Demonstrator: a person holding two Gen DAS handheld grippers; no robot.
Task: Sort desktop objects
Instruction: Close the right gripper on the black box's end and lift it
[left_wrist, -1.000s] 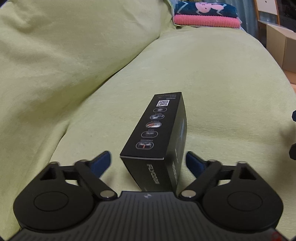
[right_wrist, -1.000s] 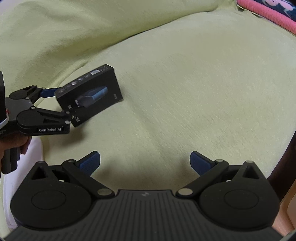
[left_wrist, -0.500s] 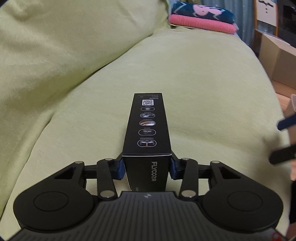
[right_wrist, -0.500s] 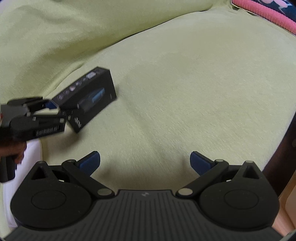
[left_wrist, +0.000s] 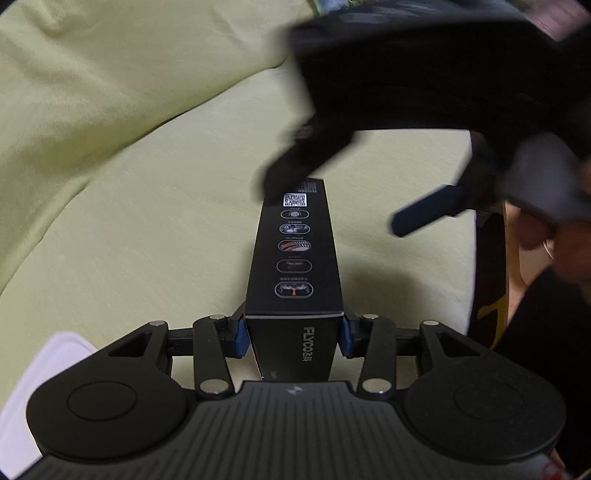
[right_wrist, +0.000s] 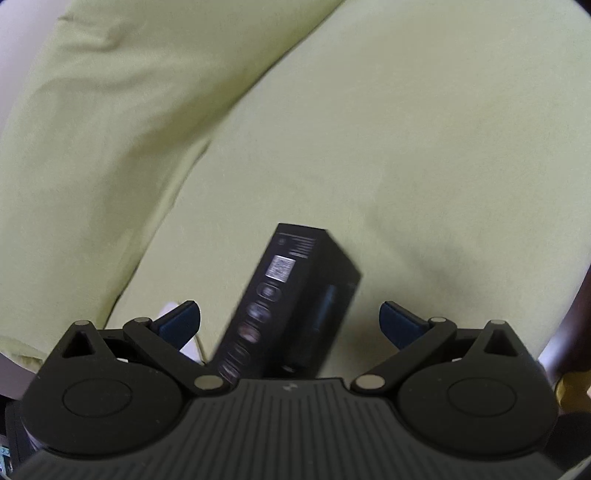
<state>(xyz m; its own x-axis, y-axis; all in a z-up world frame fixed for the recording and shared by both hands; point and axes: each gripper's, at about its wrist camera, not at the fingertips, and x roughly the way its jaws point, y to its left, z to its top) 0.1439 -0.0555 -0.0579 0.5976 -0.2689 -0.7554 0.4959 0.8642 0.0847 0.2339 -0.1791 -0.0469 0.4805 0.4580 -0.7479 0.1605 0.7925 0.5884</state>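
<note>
A long black FLYCO box (left_wrist: 295, 258) with a QR code and a row of icons on its top face points away from me over the green sofa seat (left_wrist: 147, 240). My left gripper (left_wrist: 293, 334) is shut on its near end, with a blue pad pressed on each side. In the left wrist view my right gripper (left_wrist: 332, 206), blurred, hangs over the box's far end. In the right wrist view the box (right_wrist: 291, 295) lies tilted between the spread fingers of my right gripper (right_wrist: 290, 321), which is open; neither blue pad touches it.
The green backrest cushion (left_wrist: 110, 74) rises at the left. Part of a white object (left_wrist: 44, 373) shows at the lower left, and also as a white patch (right_wrist: 170, 308) behind the right gripper's left finger. A person's hand (left_wrist: 554, 240) holds the right gripper.
My left gripper has shut on the box's near end and squared it up. The right gripper has swung in from the right and now straddles the box's far end.
</note>
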